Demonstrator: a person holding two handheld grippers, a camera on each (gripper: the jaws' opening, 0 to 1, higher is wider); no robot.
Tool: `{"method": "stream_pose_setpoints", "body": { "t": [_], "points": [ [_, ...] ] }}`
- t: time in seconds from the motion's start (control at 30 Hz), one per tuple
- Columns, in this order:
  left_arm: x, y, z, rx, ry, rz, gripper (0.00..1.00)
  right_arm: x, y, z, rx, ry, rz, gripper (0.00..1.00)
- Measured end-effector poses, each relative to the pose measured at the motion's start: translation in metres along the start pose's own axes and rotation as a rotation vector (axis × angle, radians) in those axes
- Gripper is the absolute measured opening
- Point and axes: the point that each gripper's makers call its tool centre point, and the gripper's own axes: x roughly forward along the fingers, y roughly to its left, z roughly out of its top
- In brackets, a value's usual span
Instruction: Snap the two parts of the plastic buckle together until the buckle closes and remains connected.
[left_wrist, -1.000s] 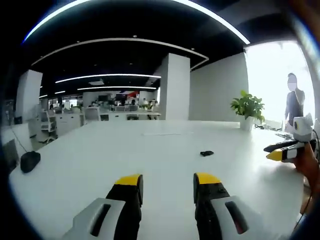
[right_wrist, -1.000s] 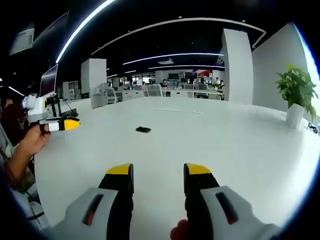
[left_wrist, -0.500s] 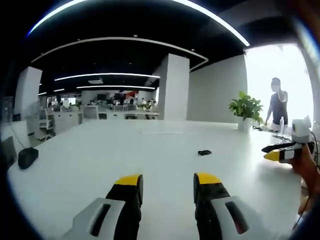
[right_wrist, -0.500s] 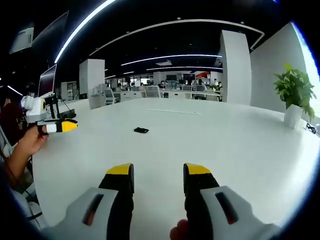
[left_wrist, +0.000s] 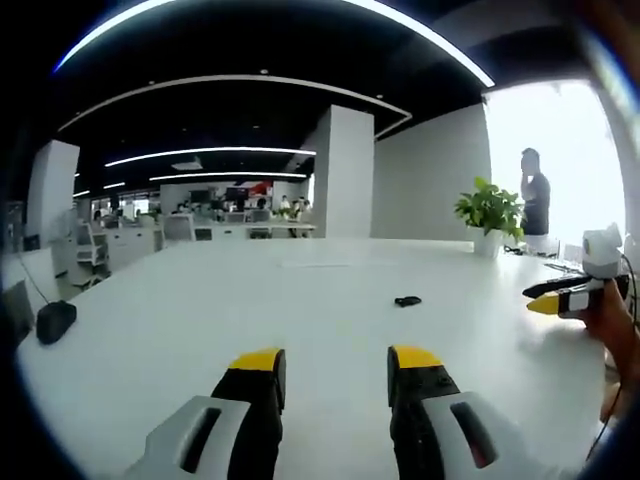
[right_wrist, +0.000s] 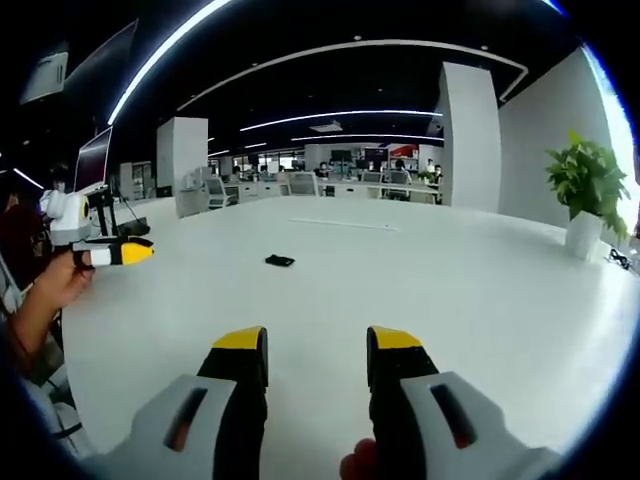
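Note:
A small black plastic buckle (left_wrist: 407, 301) lies on the white table (left_wrist: 300, 300), well ahead of my left gripper (left_wrist: 335, 362), whose yellow-tipped jaws stand open with nothing between them. In the right gripper view the same buckle (right_wrist: 280, 261) lies ahead and a little left of my right gripper (right_wrist: 315, 344), also open and empty. Whether the buckle's two parts are joined is too small to tell. The right gripper (left_wrist: 572, 297) enters the left gripper view at the far right, held by a hand. The left gripper (right_wrist: 105, 250) enters the right gripper view at the far left.
A potted plant (left_wrist: 490, 215) stands at the table's far right side, also seen as the plant (right_wrist: 590, 190) in the right gripper view. A black mouse-like object (left_wrist: 55, 321) sits at the table's left edge. A person (left_wrist: 535, 200) stands by the window. Office desks lie beyond.
Both views have drifted slightly, so the buckle sits a little higher and further left. The person by the window has walked left. Both grippers stay open.

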Motion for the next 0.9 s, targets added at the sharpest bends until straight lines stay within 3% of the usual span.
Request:
{"method": "stream_pose_setpoints", "body": {
  "t": [0.9],
  "points": [
    [-0.0014,-0.0044,-0.0037,0.031,0.016,-0.001,0.41,-0.0016,0.0000,-0.0018,0.011,0.010,-0.006,0.39]
  ]
}}
